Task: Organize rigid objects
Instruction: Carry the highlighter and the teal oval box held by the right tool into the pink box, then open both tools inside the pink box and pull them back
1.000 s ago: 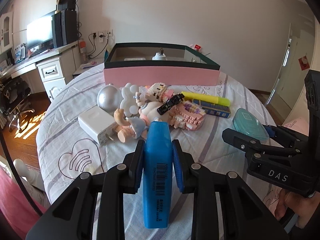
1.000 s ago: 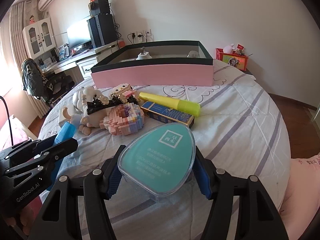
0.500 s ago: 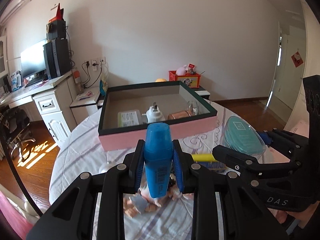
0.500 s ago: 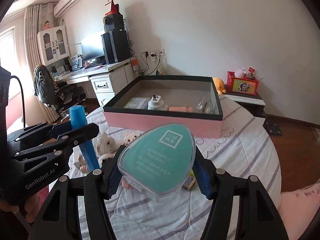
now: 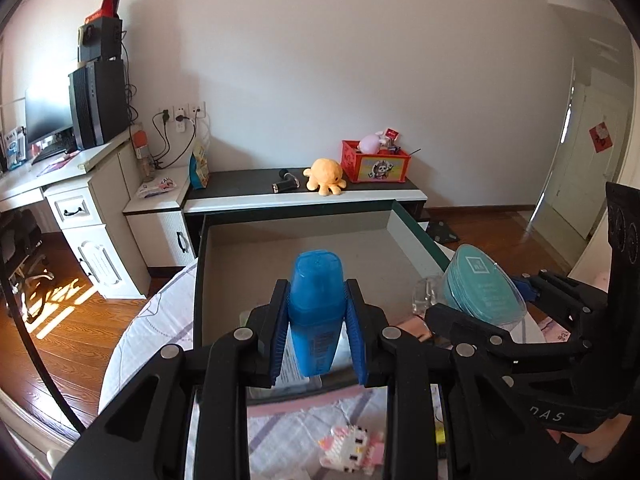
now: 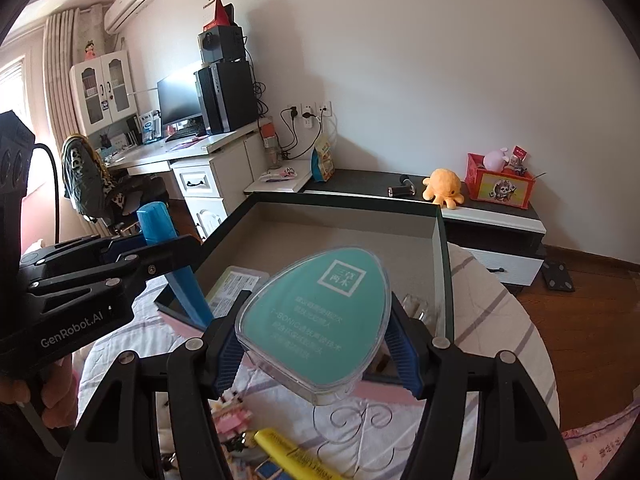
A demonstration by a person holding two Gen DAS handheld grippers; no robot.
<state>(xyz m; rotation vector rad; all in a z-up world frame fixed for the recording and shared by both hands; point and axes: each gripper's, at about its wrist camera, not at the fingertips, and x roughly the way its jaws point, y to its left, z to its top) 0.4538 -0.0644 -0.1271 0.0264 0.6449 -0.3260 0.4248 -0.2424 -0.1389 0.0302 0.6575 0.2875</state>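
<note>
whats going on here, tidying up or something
A person is sorting small items into a pink box on a round table. The left gripper is clamped on a blue highlighter, the right gripper on a teal egg-shaped case; both are held over the box's near edge. A yellow highlighter and a pink block toy lie on the tablecloth.

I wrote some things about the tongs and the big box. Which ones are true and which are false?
1. The left tongs hold a blue plastic highlighter. True.
2. The right tongs are empty. False: they grip a teal egg-shaped clear plastic case.
3. The pink box with the dark green rim is empty. False: a few things lie inside.
4. A yellow highlighter lies on the striped bedspread. True.
5. The orange plush octopus sits in the box. False: it is on the low cabinet.
</note>
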